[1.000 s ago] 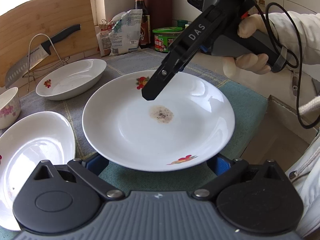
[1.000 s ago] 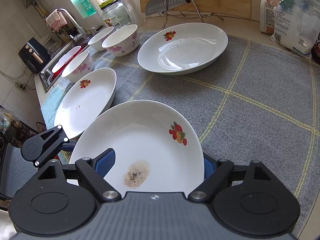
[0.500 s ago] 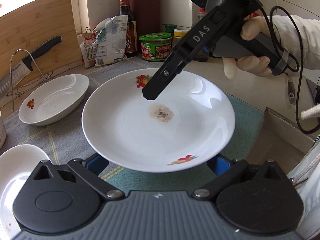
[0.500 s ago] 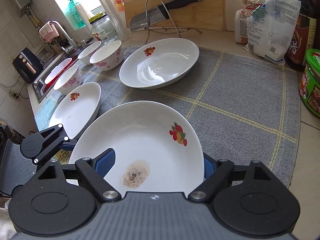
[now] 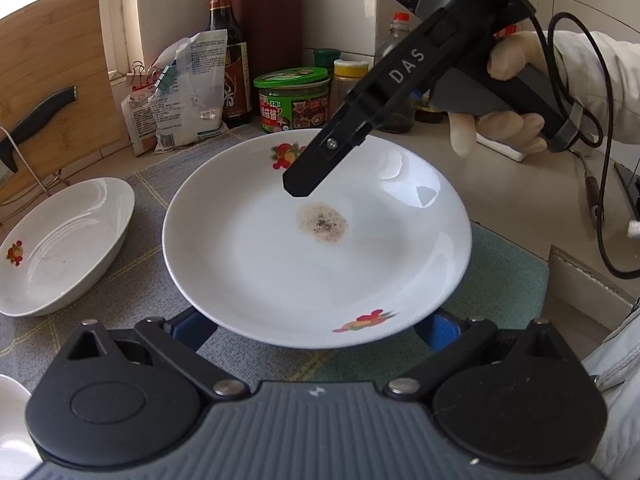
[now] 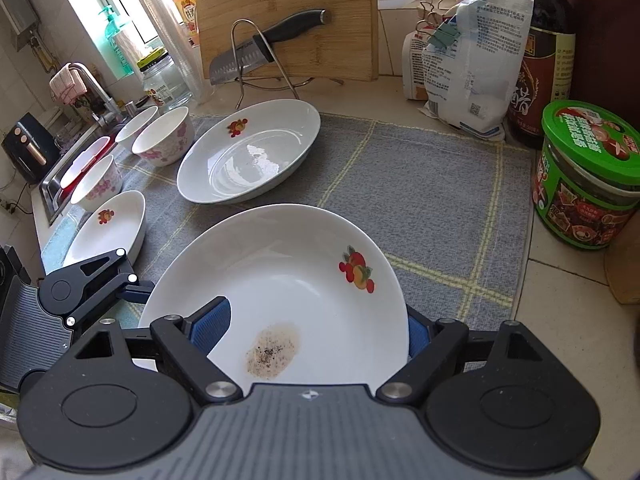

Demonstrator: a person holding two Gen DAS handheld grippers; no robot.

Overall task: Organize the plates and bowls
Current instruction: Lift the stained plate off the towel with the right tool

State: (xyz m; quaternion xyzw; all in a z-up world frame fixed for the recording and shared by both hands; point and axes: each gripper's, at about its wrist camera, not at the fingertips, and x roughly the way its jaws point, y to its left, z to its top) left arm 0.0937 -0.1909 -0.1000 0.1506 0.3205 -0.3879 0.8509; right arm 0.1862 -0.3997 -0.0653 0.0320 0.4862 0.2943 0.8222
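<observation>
Meanwhile both hand-held grippers, left (image 5: 316, 330) and right (image 6: 308, 332), clamp the soiled plate (image 5: 280, 264); another plate (image 6: 256, 152) lies ahead.

Brightness: bright, even daylight in both views.
Source: blown-out window (image 6: 116, 12) at upper left.
Glare: white highlights on the held white glazed plate (image 5: 400, 164) and the white oval dish (image 6: 256, 160) on the grey cloth.
Shadows: soft, faint.
Distortion: strong fisheye bending at the edges; dark corners.
Focus: sharp, little blur.
</observation>
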